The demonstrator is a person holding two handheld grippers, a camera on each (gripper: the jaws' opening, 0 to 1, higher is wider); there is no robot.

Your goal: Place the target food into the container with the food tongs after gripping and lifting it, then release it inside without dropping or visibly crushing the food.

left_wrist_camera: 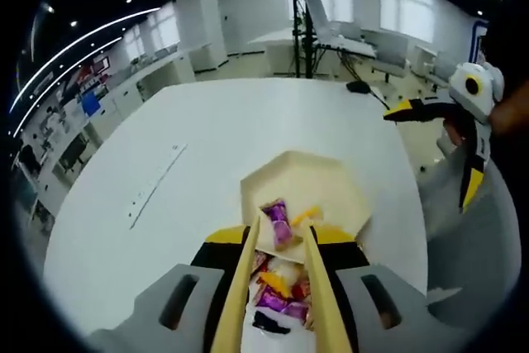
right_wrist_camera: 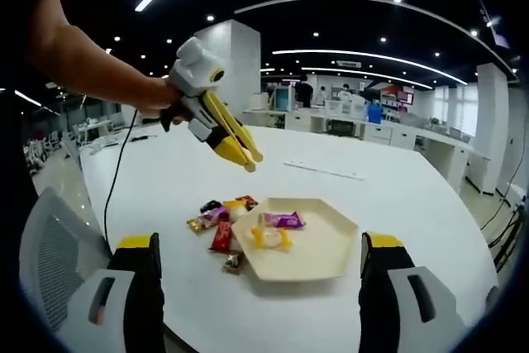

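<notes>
A cream hexagonal tray (left_wrist_camera: 318, 175) (right_wrist_camera: 318, 258) lies on the white table and holds a purple-wrapped candy (left_wrist_camera: 278, 221) (right_wrist_camera: 283, 220) and a yellow one (right_wrist_camera: 271, 239). Several loose wrapped candies (left_wrist_camera: 281, 291) (right_wrist_camera: 216, 222) are piled on the table against the tray's edge. My left gripper (left_wrist_camera: 279, 241) (right_wrist_camera: 216, 134) is shut on wooden food tongs (left_wrist_camera: 318, 287) (right_wrist_camera: 244, 155). The tongs hang above the pile and tray with nothing between their tips. My right gripper (right_wrist_camera: 259, 241) (left_wrist_camera: 428, 159) stands wide open beside the table, facing the tray, with nothing in it.
A person's arm (right_wrist_camera: 91, 64) carries the left gripper. A black cable (right_wrist_camera: 116, 179) runs over the table's left part. A grey chair (right_wrist_camera: 58, 262) (left_wrist_camera: 471, 237) stands at the table's edge. Desks and shelves fill the room behind.
</notes>
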